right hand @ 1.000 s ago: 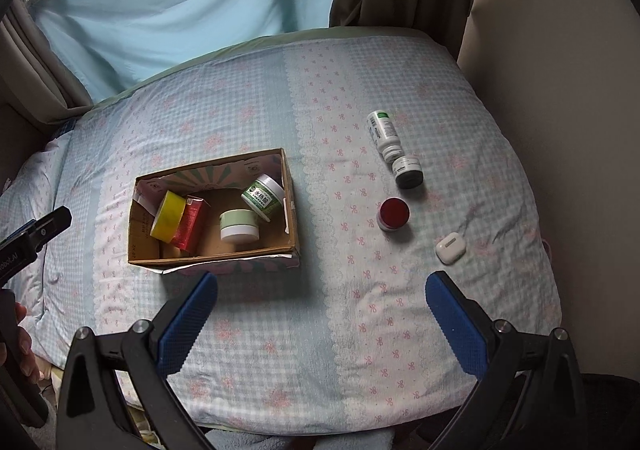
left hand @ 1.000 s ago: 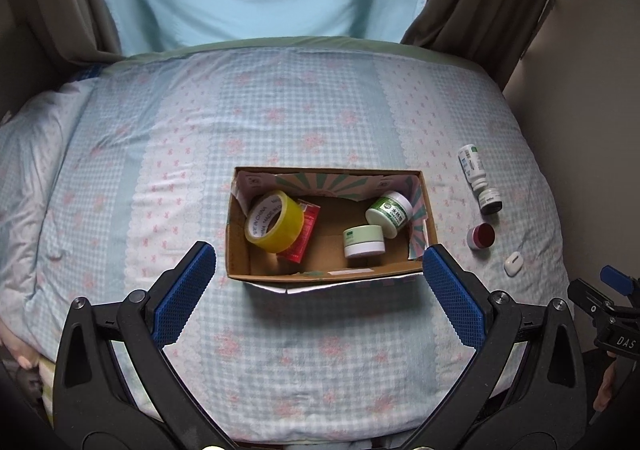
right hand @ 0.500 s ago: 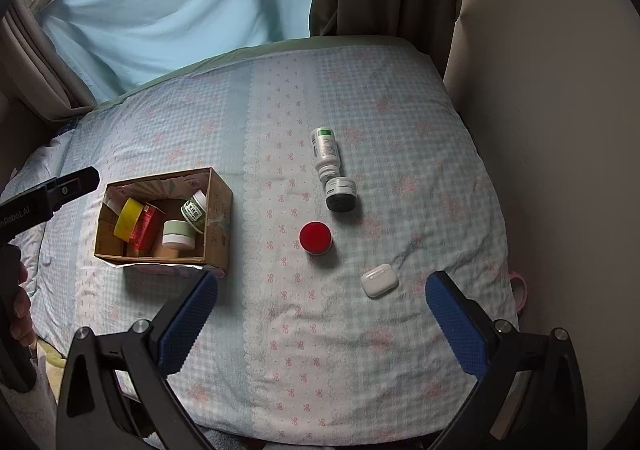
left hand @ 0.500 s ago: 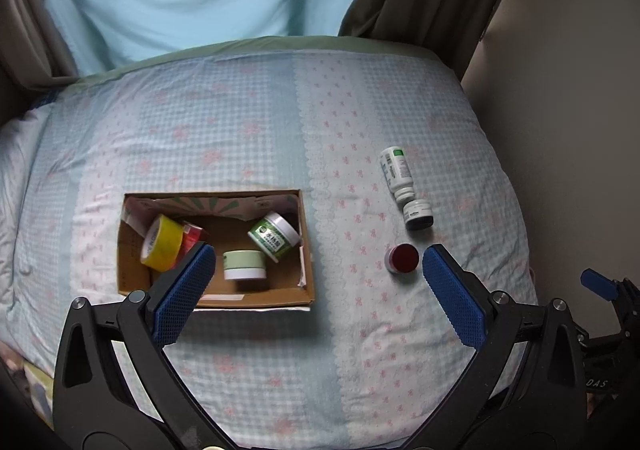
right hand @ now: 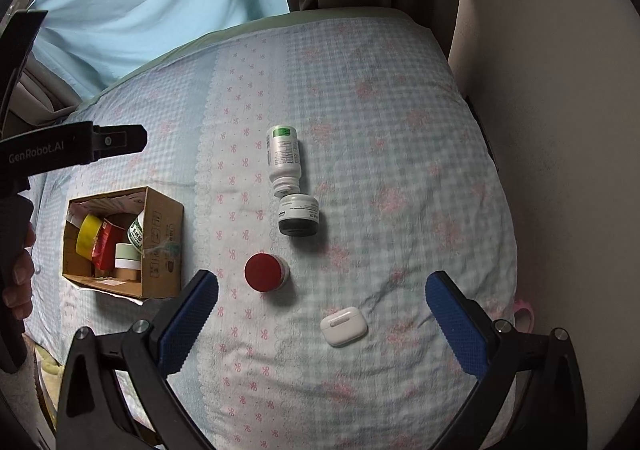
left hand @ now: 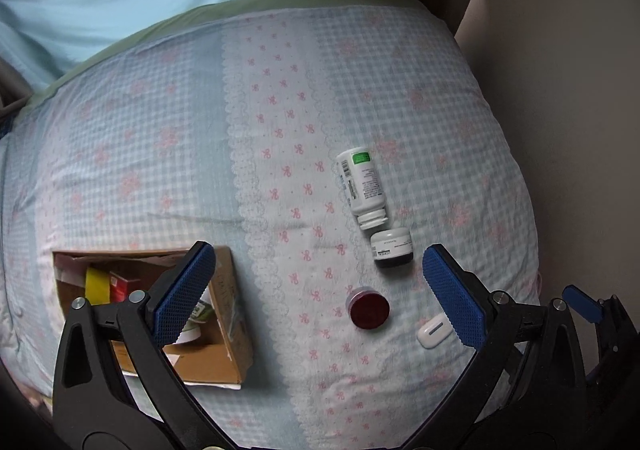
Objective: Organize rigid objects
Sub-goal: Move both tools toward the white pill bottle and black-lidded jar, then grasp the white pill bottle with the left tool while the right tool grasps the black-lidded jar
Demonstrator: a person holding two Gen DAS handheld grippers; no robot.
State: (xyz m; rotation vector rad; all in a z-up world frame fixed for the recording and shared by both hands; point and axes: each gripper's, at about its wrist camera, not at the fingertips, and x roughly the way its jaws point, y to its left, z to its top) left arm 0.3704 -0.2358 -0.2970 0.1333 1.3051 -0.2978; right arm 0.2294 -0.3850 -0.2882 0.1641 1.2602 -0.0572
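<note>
With both our left gripper (left hand: 318, 292) and right gripper (right hand: 322, 316) spread and empty, we should lower squarely over the earbud case (right hand: 343, 326) near the bed's (right hand: 420, 137) right edge, then carry it to the cardboard box (right hand: 160, 250).

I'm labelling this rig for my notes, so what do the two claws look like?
Both match: the left claw and right claw have black plastic arms with silver pivot bolts and blue textured pads. White "GenRobot.AI" lettering marks the left claw's body in the right wrist view.
</note>
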